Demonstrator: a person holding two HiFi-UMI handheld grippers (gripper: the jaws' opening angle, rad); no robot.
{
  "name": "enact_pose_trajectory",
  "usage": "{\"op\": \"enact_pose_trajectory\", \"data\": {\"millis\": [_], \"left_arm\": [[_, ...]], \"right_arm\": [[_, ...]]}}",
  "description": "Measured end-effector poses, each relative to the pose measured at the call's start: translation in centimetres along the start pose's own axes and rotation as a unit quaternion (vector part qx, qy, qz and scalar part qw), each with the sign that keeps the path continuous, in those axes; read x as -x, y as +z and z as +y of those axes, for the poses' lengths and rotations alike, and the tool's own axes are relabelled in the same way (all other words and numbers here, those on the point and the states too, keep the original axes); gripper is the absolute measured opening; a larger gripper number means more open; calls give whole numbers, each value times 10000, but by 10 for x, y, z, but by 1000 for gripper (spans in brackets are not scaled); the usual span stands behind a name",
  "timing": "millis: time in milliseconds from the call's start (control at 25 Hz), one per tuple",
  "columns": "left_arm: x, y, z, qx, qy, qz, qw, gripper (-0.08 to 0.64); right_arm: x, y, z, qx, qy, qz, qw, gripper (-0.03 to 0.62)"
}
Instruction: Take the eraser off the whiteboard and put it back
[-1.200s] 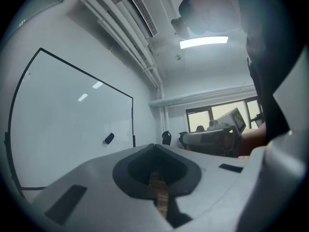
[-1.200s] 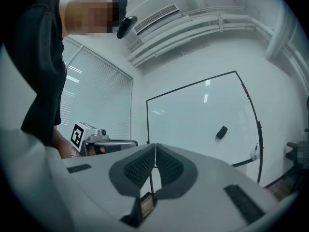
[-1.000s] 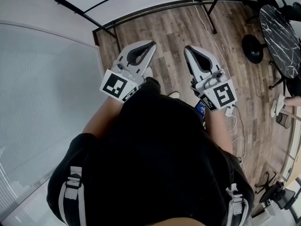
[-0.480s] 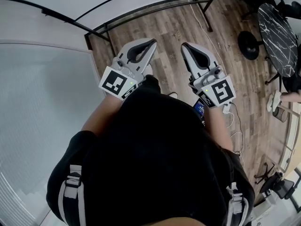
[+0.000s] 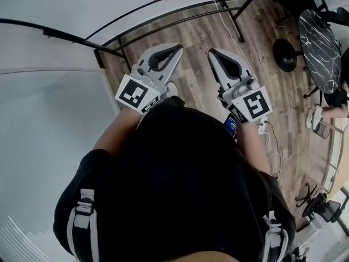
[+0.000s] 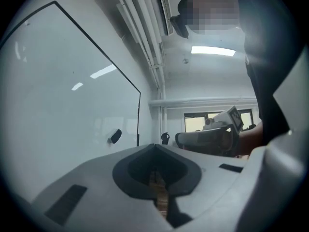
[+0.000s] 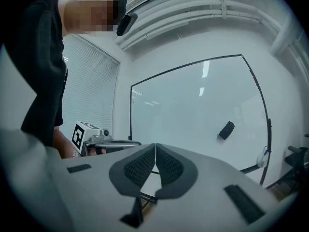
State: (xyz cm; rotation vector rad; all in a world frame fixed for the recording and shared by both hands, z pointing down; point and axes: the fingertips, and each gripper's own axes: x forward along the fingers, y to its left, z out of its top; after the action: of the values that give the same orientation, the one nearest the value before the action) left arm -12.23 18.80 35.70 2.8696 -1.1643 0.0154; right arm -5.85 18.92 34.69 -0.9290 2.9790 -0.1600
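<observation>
A dark eraser (image 7: 226,129) sticks to the whiteboard (image 7: 193,110) near its right edge; in the left gripper view the eraser (image 6: 115,136) shows small, low on the whiteboard (image 6: 63,91). Both grippers are held level, side by side, some way short of the board. My left gripper (image 5: 177,48) is shut with nothing in it, its tips meeting (image 6: 154,145). My right gripper (image 5: 210,52) is also shut and empty, pads pressed together (image 7: 155,148). Each gripper sees the other beside it: right gripper (image 6: 207,139), left gripper (image 7: 104,141).
The whiteboard's black stand legs (image 5: 234,15) rest on the wooden floor (image 5: 196,31) ahead. A frosted glass wall (image 5: 43,135) runs along the left. A round black marble table (image 5: 322,42), a chair base (image 5: 286,53) and cables (image 5: 272,141) are at the right.
The person has walked forward: the whiteboard's frame and stand legs have slid nearer in the head view. Both grippers stay shut, held side by side as before.
</observation>
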Motion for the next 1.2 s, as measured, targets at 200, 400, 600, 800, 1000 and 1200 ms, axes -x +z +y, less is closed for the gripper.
{"op": "enact_pose_trajectory", "data": {"millis": [200, 400, 600, 800, 1000, 1200], "left_arm": [[-6, 1, 43, 3, -250, -28, 9997, 5], [-9, -1, 77, 74, -446, -34, 9990, 5], [-12, 1, 101, 123, -563, -96, 9983, 5], [-21, 0, 120, 260, -495, -169, 9983, 5], [-41, 0, 125, 261, -472, -114, 9985, 5], [-70, 6, 139, 177, -257, -123, 9994, 5]], "right_arm": [[-41, 0, -11, -9, -196, 77, 9998, 5], [-73, 0, -17, -33, -404, 117, 9991, 5], [-93, -2, -23, -45, -580, 173, 9982, 5], [-101, -5, -31, -9, -648, 214, 9977, 5], [-101, -17, -53, -144, -744, 385, 9964, 5], [-117, -14, -87, -131, -514, 280, 9982, 5]]}}
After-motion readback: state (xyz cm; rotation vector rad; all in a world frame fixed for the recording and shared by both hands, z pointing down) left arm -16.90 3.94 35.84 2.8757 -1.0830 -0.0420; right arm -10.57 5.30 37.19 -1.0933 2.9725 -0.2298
